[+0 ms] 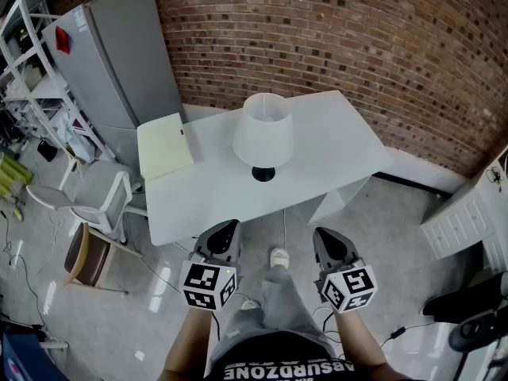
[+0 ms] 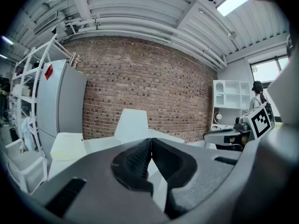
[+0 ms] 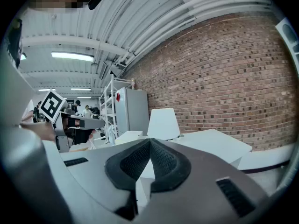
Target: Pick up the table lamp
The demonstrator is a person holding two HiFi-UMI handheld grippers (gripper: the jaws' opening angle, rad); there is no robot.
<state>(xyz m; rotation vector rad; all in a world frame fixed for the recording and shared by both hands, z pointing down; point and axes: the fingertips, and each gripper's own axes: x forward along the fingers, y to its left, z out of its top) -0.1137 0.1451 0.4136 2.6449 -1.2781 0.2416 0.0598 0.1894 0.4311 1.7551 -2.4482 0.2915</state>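
Head view: I see the table lamp (image 1: 263, 133) upright on the white table (image 1: 333, 145), well beyond my left gripper (image 1: 225, 230) and right gripper (image 1: 325, 236). Left gripper view: jaws pressed together, empty, lamp ahead, its base apparently hidden. Right gripper view: jaws likewise together, empty.

You face a lamp (image 1: 263, 133) with white shade and black base on a white desk (image 1: 333, 145). The pad (image 1: 164, 145) is pale yellow, the wall (image 1: 357, 46) red brick, the fridge (image 1: 119, 54) grey.
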